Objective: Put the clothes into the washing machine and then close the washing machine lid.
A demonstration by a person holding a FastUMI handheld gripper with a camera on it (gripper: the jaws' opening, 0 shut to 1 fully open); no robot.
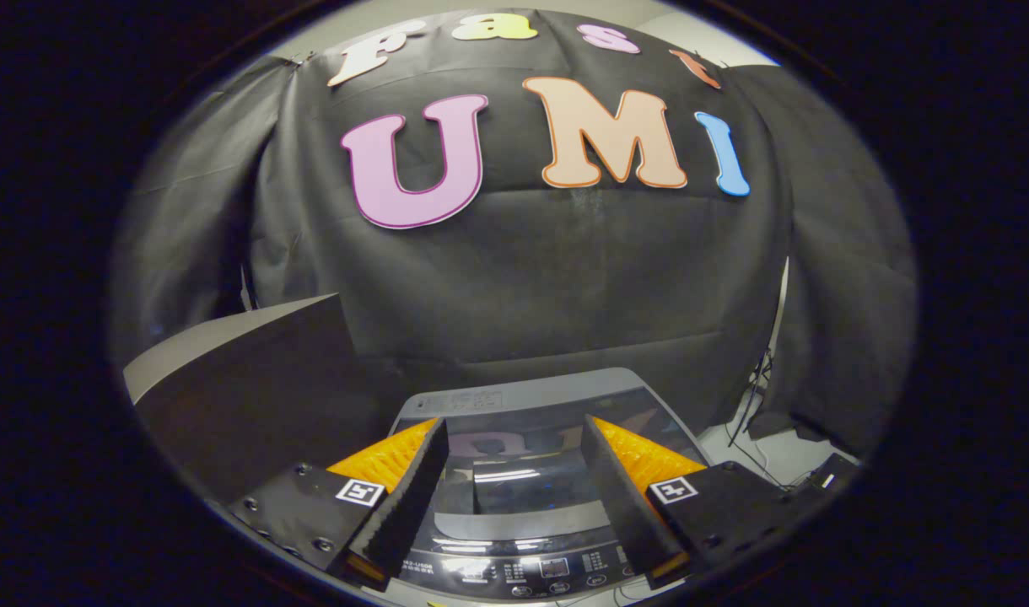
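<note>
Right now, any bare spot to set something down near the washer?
The washing machine lid is shut and bare under the open tool. A grey board slopes alongside it. Cables crowd the floor on the other side.

Tool (514, 438) level, fingers spread wide apart, nothing between.

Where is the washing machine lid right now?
In the gripper view the washing machine lid lies flat and closed below the open gripper, between its fingers, in front of the booth's black cloth wall.
</note>
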